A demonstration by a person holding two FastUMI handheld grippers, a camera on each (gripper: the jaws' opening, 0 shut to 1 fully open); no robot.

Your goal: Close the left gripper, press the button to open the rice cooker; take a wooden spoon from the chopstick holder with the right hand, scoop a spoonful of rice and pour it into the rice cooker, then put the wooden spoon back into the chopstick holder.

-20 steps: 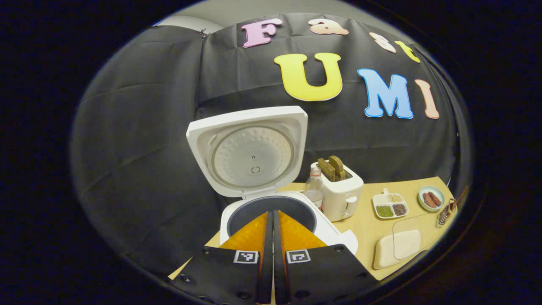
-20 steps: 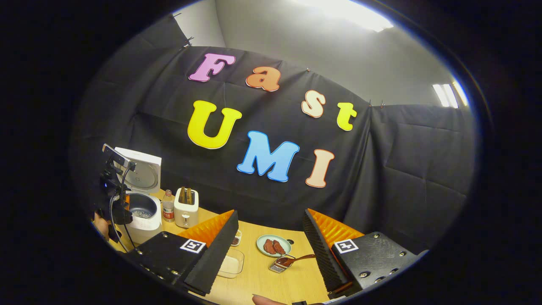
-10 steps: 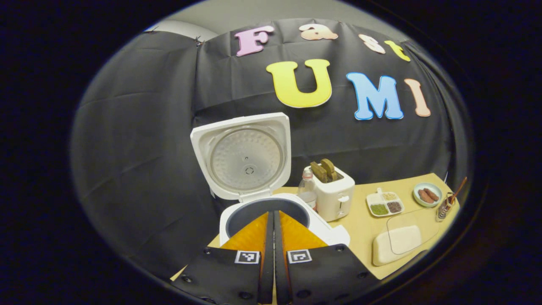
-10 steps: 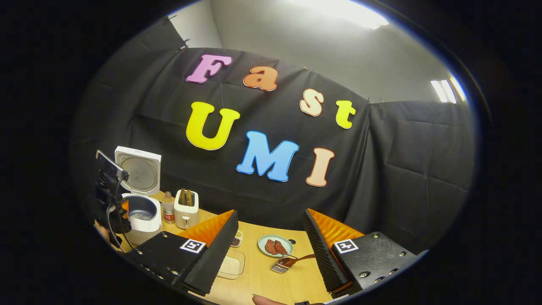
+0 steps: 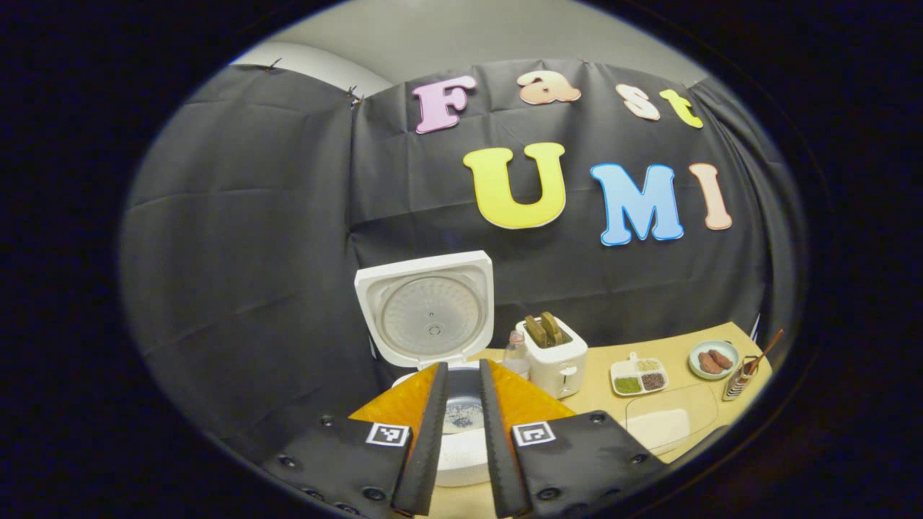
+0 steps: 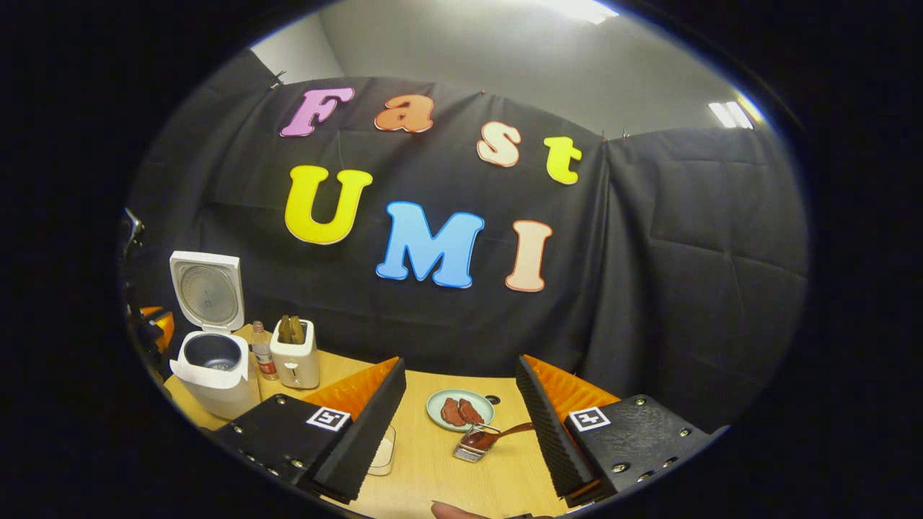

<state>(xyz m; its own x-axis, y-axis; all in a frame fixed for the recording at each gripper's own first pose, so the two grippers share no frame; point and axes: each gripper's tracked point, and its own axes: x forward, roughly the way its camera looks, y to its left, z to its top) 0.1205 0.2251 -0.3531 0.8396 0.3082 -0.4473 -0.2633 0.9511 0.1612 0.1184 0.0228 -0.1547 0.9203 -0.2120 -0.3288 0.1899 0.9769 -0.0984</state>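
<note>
The white rice cooker (image 5: 430,310) stands open, its lid upright, and a few grains lie in the dark pot (image 5: 461,414). My left gripper (image 5: 462,365) hovers in front of and above the pot, open by a narrow gap with nothing in it. The cooker (image 6: 213,360) also appears far left in the right gripper view. My right gripper (image 6: 460,360) is wide open and holds nothing. Ahead of it the wooden spoon (image 6: 505,434) leans in the wire chopstick holder (image 6: 469,452). A clear box of rice (image 5: 667,422) sits at the table's front.
A white toaster (image 5: 555,353) with two slices and a small bottle (image 5: 515,353) stand right of the cooker. Further right lie a divided dish of grains (image 5: 639,375) and a plate of sausages (image 5: 712,359). Black cloth backs the wooden table (image 5: 678,346).
My left gripper has drawn back from the cooker, and its fingers have parted from shut to a narrow gap. The right gripper has shifted slightly and stays open.
</note>
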